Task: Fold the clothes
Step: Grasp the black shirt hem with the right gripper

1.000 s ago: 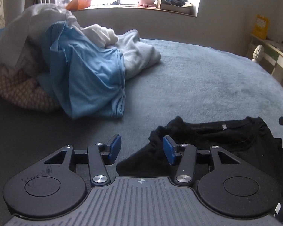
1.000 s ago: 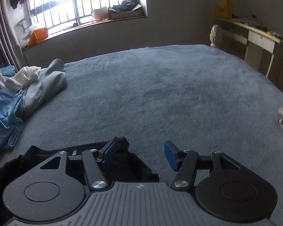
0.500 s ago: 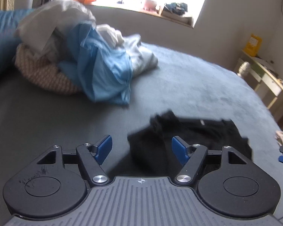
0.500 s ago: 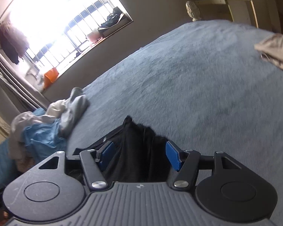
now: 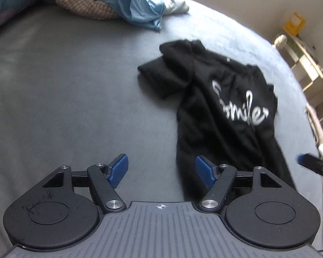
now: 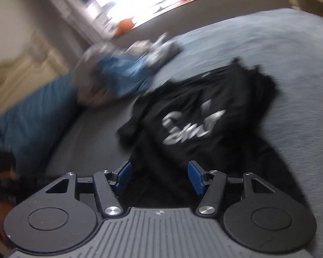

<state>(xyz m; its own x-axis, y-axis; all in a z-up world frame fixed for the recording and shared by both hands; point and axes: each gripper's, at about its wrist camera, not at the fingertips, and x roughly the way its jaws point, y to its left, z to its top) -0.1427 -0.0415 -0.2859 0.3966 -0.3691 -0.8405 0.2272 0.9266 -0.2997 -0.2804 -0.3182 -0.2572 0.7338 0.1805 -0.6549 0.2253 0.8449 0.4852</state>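
Black T-shirt (image 5: 221, 99) lies on the bed (image 5: 64, 90), print side up, white script lettering showing. Body mostly spread out; the near sleeve and shoulder are bunched and rumpled, hem end running down toward the cameras. Not folded: no crisp fold lines, no stacked layers visible.

Left gripper (image 5: 161, 172): jaws spread wide, nothing between them. It hangs just beside the shirt's near edge, over bare bed cover.

Right gripper (image 6: 159, 177): jaws also spread wide. Black fabric fills the view between and beyond the pads, but the pads are apart and not pinching it; reads as released, hovering over the hem end. Right wrist view is heavily motion-blurred, so contact with the cloth cannot be settled.

Pile of clothes (image 5: 122, 4) at the far end of the bed: light blue garment, pale grey or white pieces, a beige patterned knit. All heaped, none folded. A teal cushion or bolster (image 5: 8, 2) lies beside it.

Progress, as a judgement: the shirt is laid out roughly flat, which suits smoothing and folding; sleeve needs straightening. The heap is left to do. No folded stack in view.

Containers: no basket, box or drawer for clothes visible. Shelving (image 5: 308, 71) at the room's edge; contents too small to tell.
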